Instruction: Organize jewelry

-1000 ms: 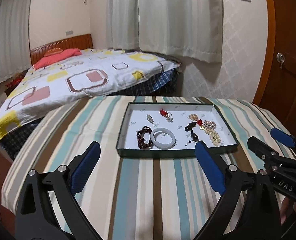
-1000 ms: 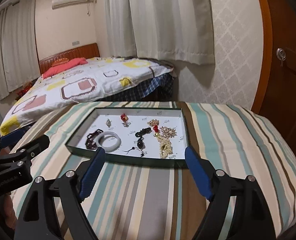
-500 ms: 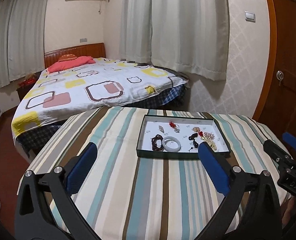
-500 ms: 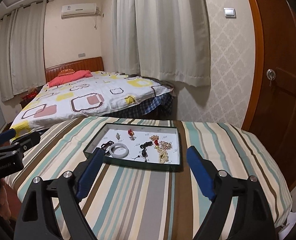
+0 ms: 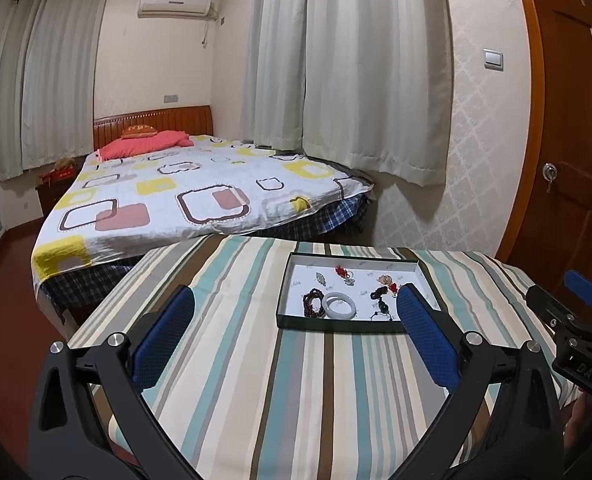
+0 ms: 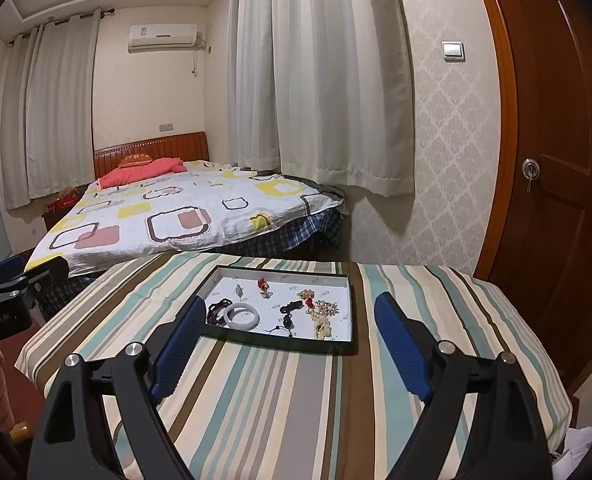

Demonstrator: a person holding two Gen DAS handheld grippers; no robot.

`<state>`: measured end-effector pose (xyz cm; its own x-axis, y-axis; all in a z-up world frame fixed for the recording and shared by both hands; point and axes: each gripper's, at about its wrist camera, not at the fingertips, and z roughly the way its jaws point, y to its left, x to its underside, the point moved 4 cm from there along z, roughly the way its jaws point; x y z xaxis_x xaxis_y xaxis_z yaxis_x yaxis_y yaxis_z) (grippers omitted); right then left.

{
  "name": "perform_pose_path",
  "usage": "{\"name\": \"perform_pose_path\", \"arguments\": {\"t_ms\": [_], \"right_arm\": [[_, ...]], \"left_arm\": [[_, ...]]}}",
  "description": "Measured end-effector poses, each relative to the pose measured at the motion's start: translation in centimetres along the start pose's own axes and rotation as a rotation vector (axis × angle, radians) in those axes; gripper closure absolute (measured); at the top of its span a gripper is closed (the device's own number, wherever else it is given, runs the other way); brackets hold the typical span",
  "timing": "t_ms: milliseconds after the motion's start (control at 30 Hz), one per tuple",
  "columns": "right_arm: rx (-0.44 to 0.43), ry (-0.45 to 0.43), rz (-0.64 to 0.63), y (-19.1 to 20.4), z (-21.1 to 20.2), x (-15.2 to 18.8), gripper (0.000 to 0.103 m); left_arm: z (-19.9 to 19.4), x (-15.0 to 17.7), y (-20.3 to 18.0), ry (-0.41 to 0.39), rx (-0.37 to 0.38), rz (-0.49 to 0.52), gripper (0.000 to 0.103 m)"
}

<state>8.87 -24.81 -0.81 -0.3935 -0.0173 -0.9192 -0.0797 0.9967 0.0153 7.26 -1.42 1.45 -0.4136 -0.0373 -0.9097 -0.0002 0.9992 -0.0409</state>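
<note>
A shallow dark green tray (image 5: 338,326) with a white lining lies on the striped tablecloth (image 5: 296,392). It holds a white bangle (image 5: 339,306), a dark red bead bracelet (image 5: 311,303), a black cord pendant (image 5: 380,298), a red charm (image 5: 340,271) and a pearl cluster (image 6: 324,312). My left gripper (image 5: 295,292) hangs open above the cloth, short of the tray, nothing between its blue pads. In the right wrist view the tray (image 6: 276,342) and bangle (image 6: 241,315) lie ahead of my right gripper (image 6: 290,302), which is also open and empty.
Beyond the table stands a bed (image 5: 200,196) with a patterned cover. A wooden door (image 6: 556,184) is at the right and curtains (image 6: 320,80) hang behind. The table's edge (image 6: 552,360) drops off at the right. Each gripper shows at the side of the other's view.
Both grippers have pulled back from the tray and risen, so the tray looks smaller and farther off. The jewelry has not moved. More of the room shows.
</note>
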Motion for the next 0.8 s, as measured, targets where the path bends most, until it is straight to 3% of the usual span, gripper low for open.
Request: {"name": "perform_pose_path", "arguments": {"t_ms": [800], "right_arm": [[-0.001,-0.009,0.002,0.31,-0.48,0.08,0.019]], "left_arm": [[-0.49,0.06,-0.34,-0.004,0.009,0.003,0.005]]}}
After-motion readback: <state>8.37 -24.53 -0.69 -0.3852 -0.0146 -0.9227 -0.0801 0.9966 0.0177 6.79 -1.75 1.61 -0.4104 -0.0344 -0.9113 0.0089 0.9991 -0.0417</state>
